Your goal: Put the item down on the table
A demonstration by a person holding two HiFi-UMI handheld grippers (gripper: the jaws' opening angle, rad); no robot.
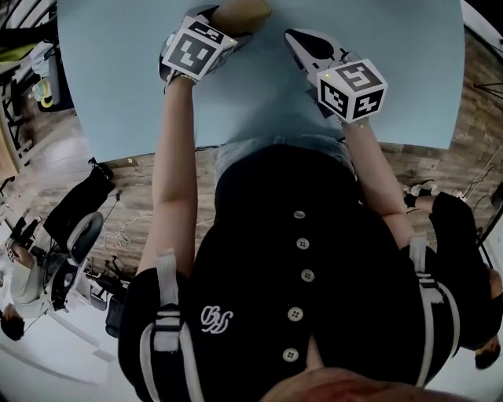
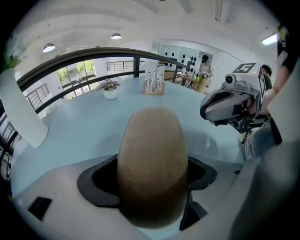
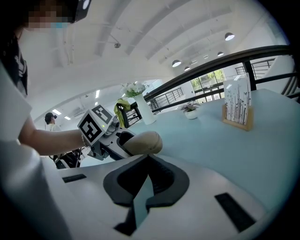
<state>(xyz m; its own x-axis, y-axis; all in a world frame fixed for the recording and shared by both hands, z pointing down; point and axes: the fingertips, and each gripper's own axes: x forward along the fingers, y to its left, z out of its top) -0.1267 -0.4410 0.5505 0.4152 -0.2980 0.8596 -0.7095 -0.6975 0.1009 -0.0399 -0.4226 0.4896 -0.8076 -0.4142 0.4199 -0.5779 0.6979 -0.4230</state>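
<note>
Left gripper view: left claw (image 2: pixel 152 199) grips matte, tan, egg-shaped item (image 2: pixel 152 154).

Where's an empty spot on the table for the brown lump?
Big bare patch of table straight ahead of the brown lump, before the card stand and plant pot. Busier on the right, near the right tongs.

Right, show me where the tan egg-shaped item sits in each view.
Head view: tan egg-shaped item at the top edge, left of centre.
Left gripper view: dead centre, clamped between the jaws.
Right gripper view: left of centre, above the jaws.
Shared landmark: the pale blue table.
</note>
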